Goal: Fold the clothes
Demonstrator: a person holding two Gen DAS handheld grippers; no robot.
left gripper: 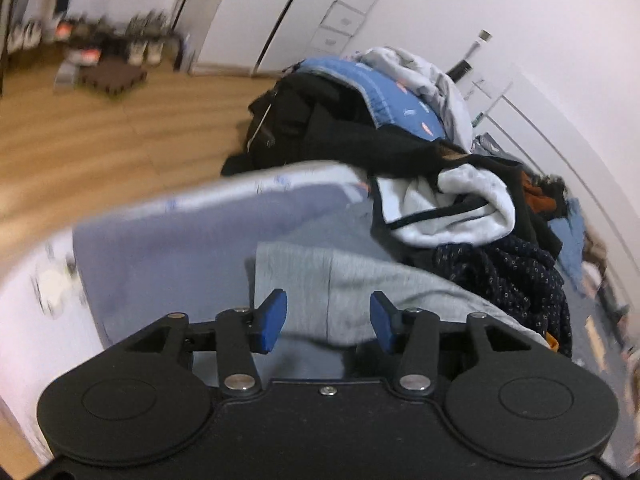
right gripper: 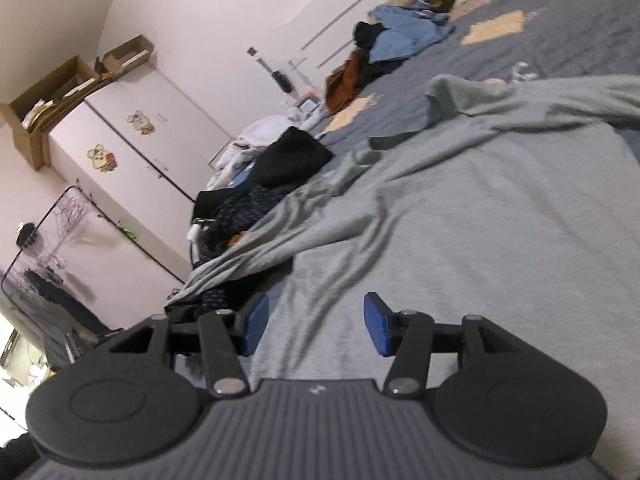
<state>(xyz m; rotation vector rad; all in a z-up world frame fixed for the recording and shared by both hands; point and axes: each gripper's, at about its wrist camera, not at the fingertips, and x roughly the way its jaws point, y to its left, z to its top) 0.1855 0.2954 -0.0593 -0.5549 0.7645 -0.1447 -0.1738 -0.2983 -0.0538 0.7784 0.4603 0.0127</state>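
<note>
grey garment (right gripper: 460, 208) spread flat on bed (right gripper: 580, 40), fold not begun; left gripper (left gripper: 328, 320) and right gripper (right gripper: 316, 324) jaws both open, empty; next: pinch edge, fold over

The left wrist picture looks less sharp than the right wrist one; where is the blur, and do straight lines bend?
Left wrist view: the pale bed edge and floor are smeared by motion, the black left gripper stays sharp. Right wrist view: mostly sharp, the grey knit garment slightly soft. In both, fisheye curves the wall lines.

Parted gripper (left gripper: 328, 320) above grey garment (left gripper: 360, 280)
</note>
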